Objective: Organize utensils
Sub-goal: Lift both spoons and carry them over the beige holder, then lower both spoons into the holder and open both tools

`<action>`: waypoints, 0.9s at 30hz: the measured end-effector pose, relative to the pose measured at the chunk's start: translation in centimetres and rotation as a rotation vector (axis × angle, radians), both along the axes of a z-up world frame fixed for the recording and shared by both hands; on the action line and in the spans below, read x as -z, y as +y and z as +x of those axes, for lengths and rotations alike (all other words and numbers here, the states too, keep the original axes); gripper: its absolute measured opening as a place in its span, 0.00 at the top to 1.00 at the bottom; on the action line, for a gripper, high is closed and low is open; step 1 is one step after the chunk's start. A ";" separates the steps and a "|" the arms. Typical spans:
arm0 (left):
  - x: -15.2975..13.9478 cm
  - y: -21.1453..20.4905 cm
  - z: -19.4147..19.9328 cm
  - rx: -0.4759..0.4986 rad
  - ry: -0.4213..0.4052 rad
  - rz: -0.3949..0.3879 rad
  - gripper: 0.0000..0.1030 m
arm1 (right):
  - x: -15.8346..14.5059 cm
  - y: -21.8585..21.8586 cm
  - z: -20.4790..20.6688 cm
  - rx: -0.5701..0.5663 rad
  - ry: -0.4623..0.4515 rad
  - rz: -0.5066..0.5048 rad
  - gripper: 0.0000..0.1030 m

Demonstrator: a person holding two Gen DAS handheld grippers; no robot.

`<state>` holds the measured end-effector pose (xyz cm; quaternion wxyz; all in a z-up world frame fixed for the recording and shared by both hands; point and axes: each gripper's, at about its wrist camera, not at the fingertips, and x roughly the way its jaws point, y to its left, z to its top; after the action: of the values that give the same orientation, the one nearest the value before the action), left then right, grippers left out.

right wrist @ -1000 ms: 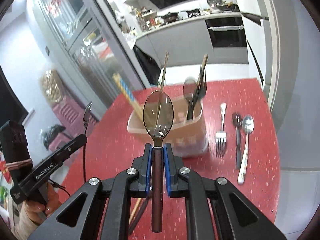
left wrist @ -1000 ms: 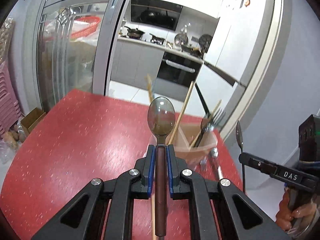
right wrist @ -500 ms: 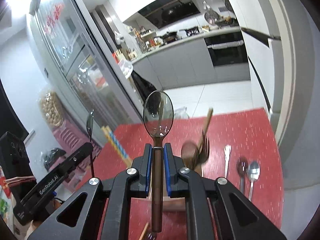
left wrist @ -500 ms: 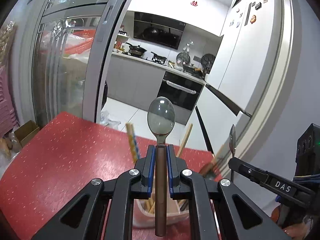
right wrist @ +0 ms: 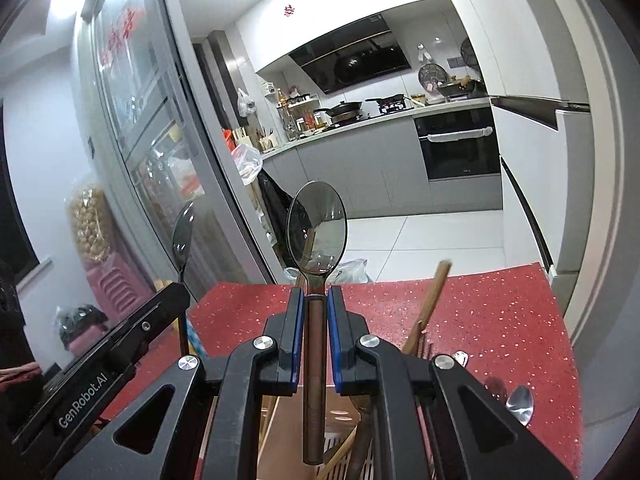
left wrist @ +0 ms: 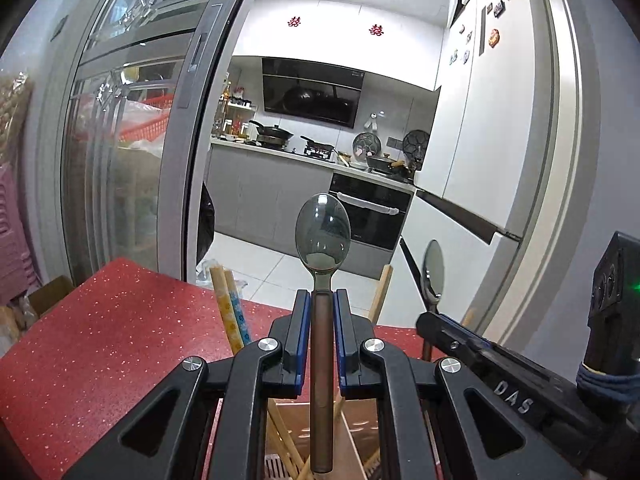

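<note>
- Kitchen behind; red table [left wrist: 100, 344].
- Left hand-held gripper [left wrist: 322, 340] clenches a brown-handled spoon [left wrist: 322, 236]; right hand-held gripper [right wrist: 314, 338] clenches another spoon [right wrist: 317, 228].
- Both hang over the utensil holder [right wrist: 340, 420], part-filled.
- Loose spoons [right wrist: 520, 398] remain outside.

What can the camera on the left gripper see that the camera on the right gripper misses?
Only the left wrist view shows the white fridge with magnets and the pale chopsticks with blue pattern. Only the right wrist view shows two loose metal spoons lying on the red speckled table. Both show a brown-handled spoon clamped upright, the left gripper and right gripper each holding one, above the tan utensil box.
</note>
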<state>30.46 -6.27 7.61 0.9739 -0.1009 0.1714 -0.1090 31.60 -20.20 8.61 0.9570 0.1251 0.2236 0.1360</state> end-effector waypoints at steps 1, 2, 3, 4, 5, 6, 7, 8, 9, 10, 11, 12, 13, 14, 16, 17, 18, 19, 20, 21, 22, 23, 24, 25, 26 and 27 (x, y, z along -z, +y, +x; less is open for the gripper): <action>0.3 -0.1 0.1 -0.001 -0.002 0.006 0.65 | 0.3 0.3 0.1 0.000 -0.007 -0.014 0.88; 0.6 -0.2 0.1 -0.004 -0.001 0.013 0.65 | 0.5 0.5 0.1 0.000 -0.013 -0.025 0.88; 0.9 -0.3 0.2 -0.005 0.003 0.021 0.65 | 0.8 0.8 0.1 -0.002 -0.018 -0.038 0.88; 1.3 -0.4 0.3 -0.008 0.008 0.027 0.65 | 1.1 0.9 0.2 -0.004 -0.020 -0.047 0.88; 1.6 -0.4 0.4 -0.009 0.014 0.029 0.65 | 1.4 1.1 0.2 -0.004 -0.022 -0.062 0.88; 1.9 -0.4 0.4 -0.010 0.021 0.032 0.65 | 1.7 1.2 0.1 -0.005 -0.023 -0.071 0.88; 2.1 -0.4 0.4 -0.010 0.025 0.036 0.65 | 1.9 1.2 0.0 -0.008 -0.022 -0.080 0.88; 2.3 -0.5 0.3 -0.009 0.028 0.043 0.65 | 2.2 1.2 -0.1 -0.011 -0.018 -0.088 0.88; 2.5 -0.6 0.2 -0.008 0.031 0.056 0.65 | 2.4 1.2 -0.1 -0.013 -0.015 -0.093 0.88; 2.7 -0.8 0.0 -0.006 0.033 0.065 0.65 | 2.6 1.2 -0.3 -0.014 -0.012 -0.100 0.88; 2.8 -0.9 -0.1 -0.003 0.036 0.074 0.65 | 2.8 1.3 -0.4 -0.015 -0.011 -0.110 0.88; 3.0 -1.0 -0.3 -0.004 0.041 0.085 0.65 | 3.0 1.4 -0.5 -0.017 -0.008 -0.116 0.88; 3.2 -1.1 -0.4 -0.006 0.046 0.091 0.65 | 3.3 1.4 -0.7 -0.020 -0.004 -0.124 0.88; 3.3 -1.1 -0.5 -0.010 0.051 0.097 0.65 | 3.3 1.5 -0.8 -0.021 0.002 -0.130 0.88; 3.6 -1.1 -0.6 -0.013 0.065 0.103 0.65 | 3.6 1.4 -0.8 -0.025 0.018 -0.135 0.88; 3.7 -1.1 -0.6 -0.013 0.073 0.104 0.65 | 3.8 1.2 -1.1 -0.028 0.023 -0.135 0.88; 3.7 -1.0 -0.7 -0.013 0.080 0.105 0.65 | 3.8 1.1 -1.1 -0.027 0.029 -0.135 0.88; 3.8 -1.0 -0.7 -0.016 0.086 0.111 0.65 | 3.8 1.0 -1.2 -0.030 0.033 -0.135 0.87; 3.9 -1.0 -0.8 -0.018 0.090 0.118 0.65 | 3.8 0.9 -1.2 -0.036 0.041 -0.134 0.87; 3.9 -1.0 -0.8 -0.018 0.094 0.126 0.65 | 3.8 0.8 -1.2 -0.041 0.054 -0.132 0.87; 4.1 -1.1 -0.8 -0.018 0.099 0.136 0.65 | 3.7 0.8 -1.0 -0.042 0.059 -0.130 0.87; 4.2 -1.1 -0.8 -0.019 0.103 0.143 0.65 | 3.9 0.7 -1.0 -0.043 0.068 -0.128 0.87; 4.2 -1.1 -0.9 -0.018 0.110 0.147 0.65 | 4.0 0.7 -1.0 -0.043 0.076 -0.127 0.87; 4.3 -1.0 -0.9 -0.015 0.115 0.147 0.65 | 4.0 0.7 -1.0 -0.043 0.080 -0.126 0.87; 4.4 -1.0 -0.9 -0.011 0.123 0.147 0.65 | 4.1 0.7 -1.0 -0.045 0.087 -0.125 0.87; 4.5 -1.0 -0.9 -0.008 0.129 0.149 0.65 | 4.2 0.7 -1.1 -0.047 0.092 -0.124 0.87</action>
<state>29.56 -7.24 3.10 0.9661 -0.0355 0.2412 -0.0852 30.47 -19.48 4.40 0.9483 0.0664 0.2780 0.1382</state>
